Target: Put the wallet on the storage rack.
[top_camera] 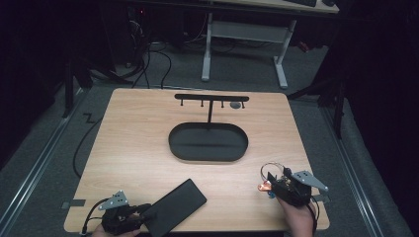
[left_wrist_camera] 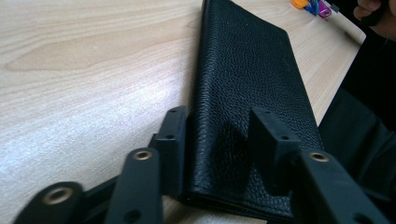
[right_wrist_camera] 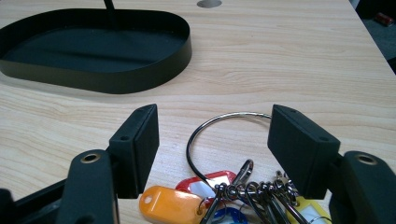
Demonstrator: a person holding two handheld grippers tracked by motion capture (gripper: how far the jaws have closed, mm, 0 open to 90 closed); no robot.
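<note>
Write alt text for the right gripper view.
The right gripper, jaws open, straddles a key ring with coloured tags lying on the wooden table. Beyond it sits a black oval tray with a post rising from it.

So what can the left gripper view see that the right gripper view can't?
The left gripper view has the black leather wallet lying between that gripper's jaws, one jaw at each long side, and a hand in the far corner. The right gripper view has the oval black tray, the big key ring between its open jaws, and the orange tag up close. Both share the wooden table and coloured key tags, which lie far off in the left gripper view.
</note>
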